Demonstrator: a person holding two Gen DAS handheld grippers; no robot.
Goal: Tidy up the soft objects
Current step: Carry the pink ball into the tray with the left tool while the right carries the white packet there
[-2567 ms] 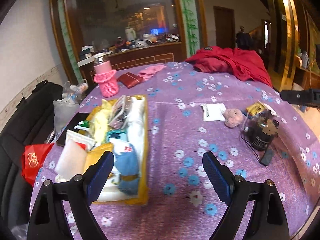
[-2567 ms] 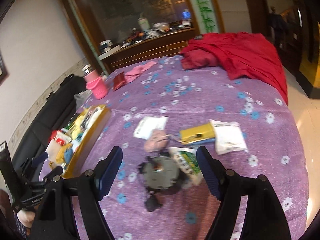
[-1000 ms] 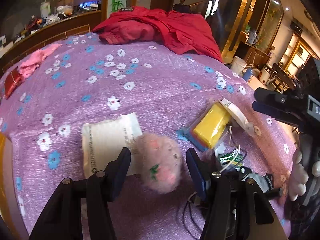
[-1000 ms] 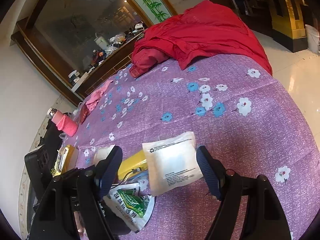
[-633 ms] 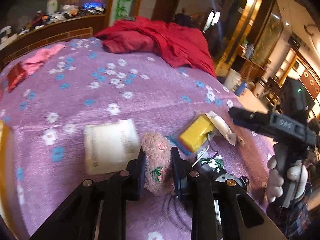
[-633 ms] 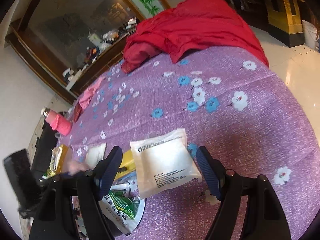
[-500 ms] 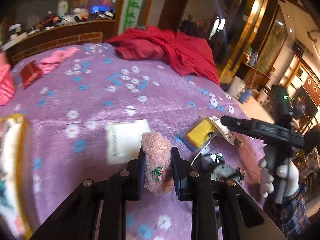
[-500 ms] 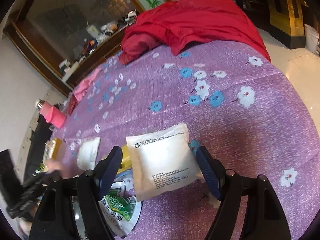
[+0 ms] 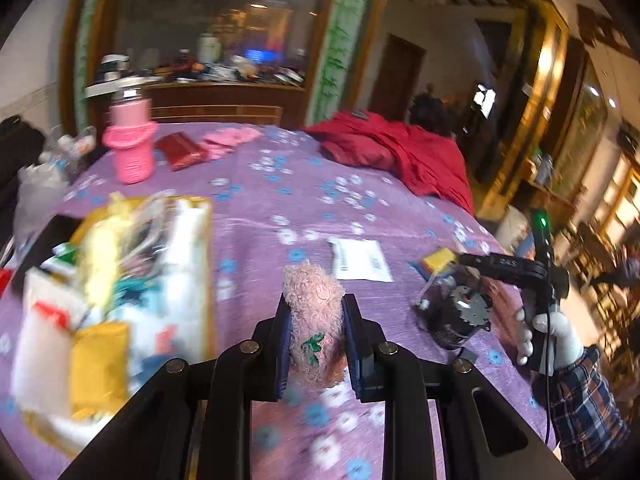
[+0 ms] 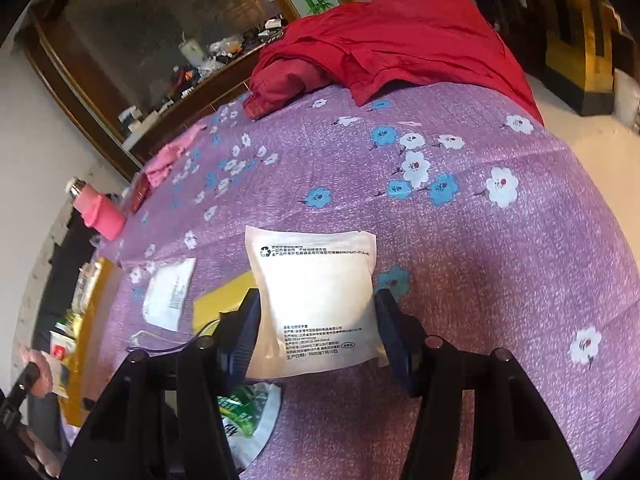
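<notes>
Left gripper [image 9: 316, 332] is clamped on the pink fluffy toy [image 9: 315, 320], held above the purple flowered cloth [image 9: 260, 200]; the toy's long axis runs away from the camera, far end up. Right gripper [image 10: 318, 334] is closing around the white pouch [image 10: 316, 300], which lies flat on the cloth, long axis along the fingers; contact unclear.
</notes>
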